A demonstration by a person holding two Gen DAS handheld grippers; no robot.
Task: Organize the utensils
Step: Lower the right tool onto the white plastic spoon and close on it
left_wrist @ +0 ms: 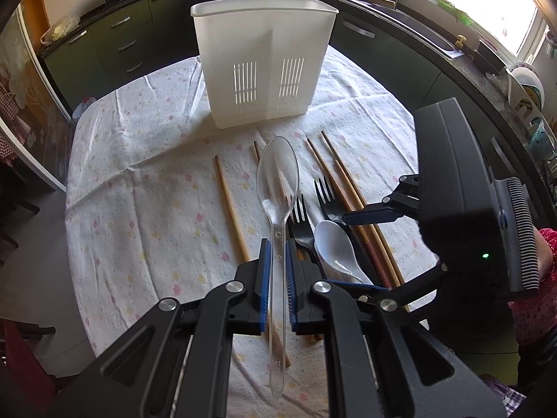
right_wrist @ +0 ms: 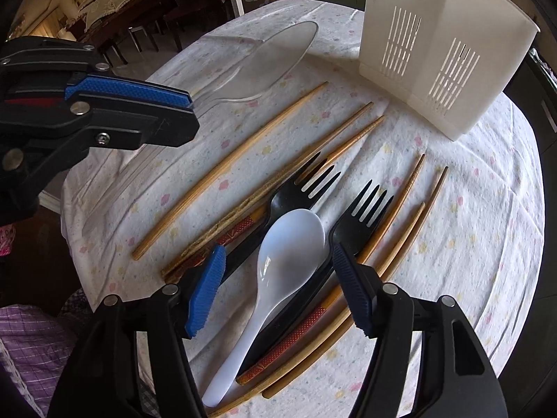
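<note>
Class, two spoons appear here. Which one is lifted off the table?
The clear plastic spoon, clamped by its handle in the left gripper. The white spoon lies on the forks.

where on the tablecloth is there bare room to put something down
Free: the flowered tablecloth left of the lone pale wooden chopstick, out to the table's edge, and the strip right of the white slotted plastic utensil holder. Crowded: the middle, where black plastic forks, white plastic spoon and chopsticks overlap.
</note>
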